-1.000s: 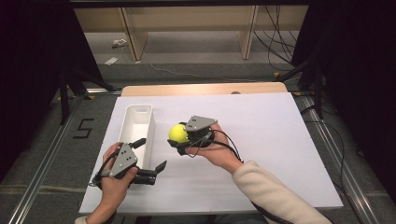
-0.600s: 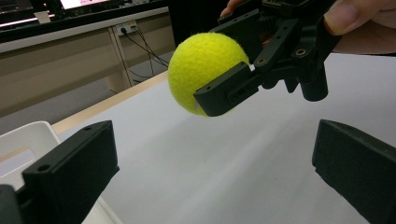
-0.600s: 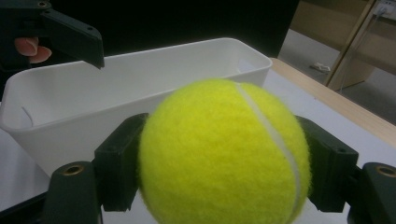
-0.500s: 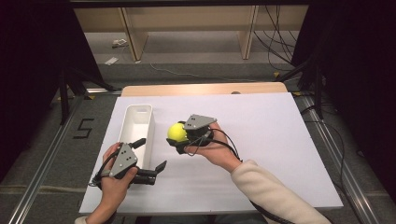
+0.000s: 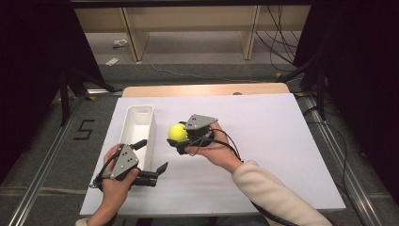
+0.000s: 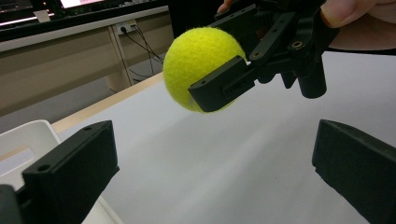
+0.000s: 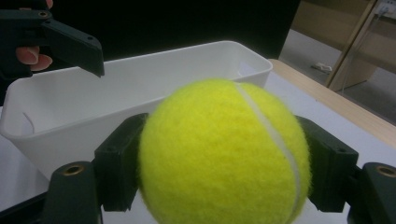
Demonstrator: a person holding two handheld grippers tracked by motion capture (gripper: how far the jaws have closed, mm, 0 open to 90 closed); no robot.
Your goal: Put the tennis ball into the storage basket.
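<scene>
A yellow tennis ball point(image 5: 177, 131) is held above the white table, just right of the long white bin point(image 5: 137, 109). My right gripper point(image 5: 179, 138) is shut on the ball, one jaw on each side point(image 7: 224, 179). Close up, the ball point(image 7: 224, 154) hides most of what lies past it, with the bin point(image 7: 140, 91) right behind it. My left gripper point(image 5: 151, 154) stands open near the bin's near end, with nothing between its jaws point(image 6: 210, 172). It faces the ball point(image 6: 198, 65), which hangs some way beyond its fingertips.
The white table top point(image 5: 263, 122) reaches right and far of the hands. A wooden strip point(image 5: 202, 89) edges the table's far side. Past it stand shelf legs point(image 5: 133, 40) and cables on the floor. A metal rail point(image 5: 42, 165) runs along the left.
</scene>
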